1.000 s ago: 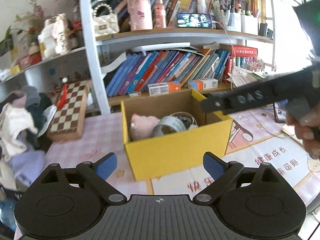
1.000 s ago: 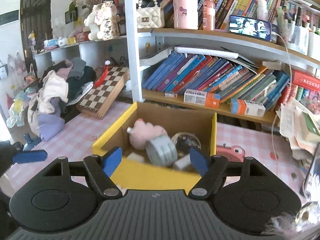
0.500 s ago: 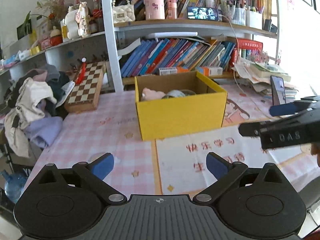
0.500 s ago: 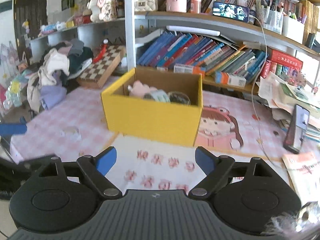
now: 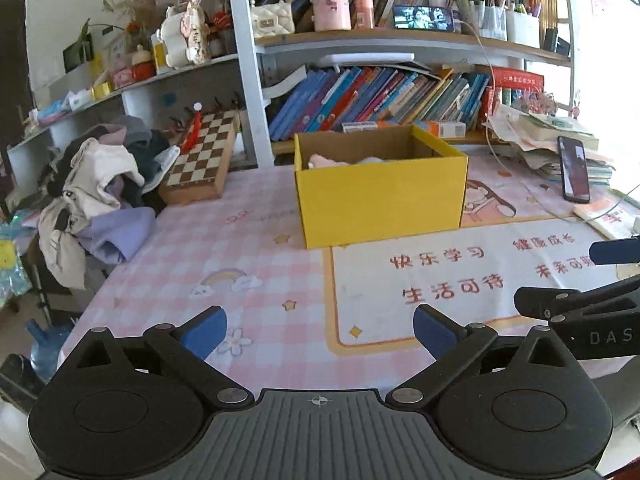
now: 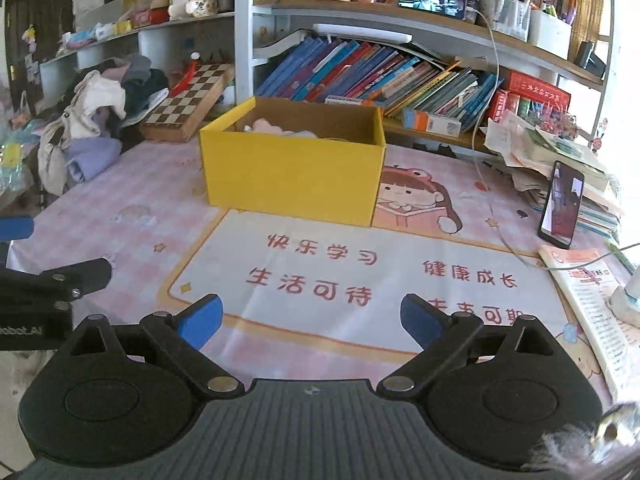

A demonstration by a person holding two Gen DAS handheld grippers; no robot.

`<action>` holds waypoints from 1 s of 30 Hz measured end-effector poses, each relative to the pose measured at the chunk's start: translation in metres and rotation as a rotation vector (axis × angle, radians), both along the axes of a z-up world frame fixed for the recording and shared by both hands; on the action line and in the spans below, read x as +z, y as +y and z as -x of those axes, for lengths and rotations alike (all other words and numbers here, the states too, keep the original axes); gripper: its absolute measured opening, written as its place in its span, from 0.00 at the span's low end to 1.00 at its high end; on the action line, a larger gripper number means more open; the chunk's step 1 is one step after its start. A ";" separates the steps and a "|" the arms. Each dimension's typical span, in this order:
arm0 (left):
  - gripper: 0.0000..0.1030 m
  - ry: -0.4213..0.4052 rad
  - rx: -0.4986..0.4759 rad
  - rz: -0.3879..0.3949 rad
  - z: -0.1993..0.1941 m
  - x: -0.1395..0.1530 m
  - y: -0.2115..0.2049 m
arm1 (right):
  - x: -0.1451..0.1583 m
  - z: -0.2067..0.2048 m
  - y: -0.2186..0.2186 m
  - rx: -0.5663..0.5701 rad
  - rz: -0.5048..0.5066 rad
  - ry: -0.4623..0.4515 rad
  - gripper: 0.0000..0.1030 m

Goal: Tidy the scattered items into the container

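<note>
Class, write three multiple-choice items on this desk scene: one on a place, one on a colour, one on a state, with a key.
1. Where does the chessboard lean?
A. left of the box
B. inside the box
C. on the phone

2. What colour is the box outside?
A. red
B. yellow
C. green

3. How is the left gripper?
A. shut on a book
B. shut on the phone
C. open, empty

Key: A, it leans left of the box by the clothes pile; B, its walls are yellow; C, only tablecloth shows between its pads.
</note>
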State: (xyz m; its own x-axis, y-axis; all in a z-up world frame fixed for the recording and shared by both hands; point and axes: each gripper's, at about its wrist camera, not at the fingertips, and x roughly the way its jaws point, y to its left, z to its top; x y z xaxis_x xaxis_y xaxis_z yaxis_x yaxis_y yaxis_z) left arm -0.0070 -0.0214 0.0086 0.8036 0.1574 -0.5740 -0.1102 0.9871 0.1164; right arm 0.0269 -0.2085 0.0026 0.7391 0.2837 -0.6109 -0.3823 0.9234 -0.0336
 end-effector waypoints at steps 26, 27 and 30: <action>1.00 0.024 0.026 0.060 0.012 -0.005 0.011 | -0.002 0.011 0.011 0.026 0.041 0.018 0.98; 1.00 0.023 0.024 0.060 0.012 -0.005 0.011 | -0.002 0.010 0.011 0.025 0.041 0.018 0.98; 1.00 0.025 0.019 0.065 0.010 -0.006 0.011 | -0.002 0.010 0.010 0.022 0.042 0.021 0.98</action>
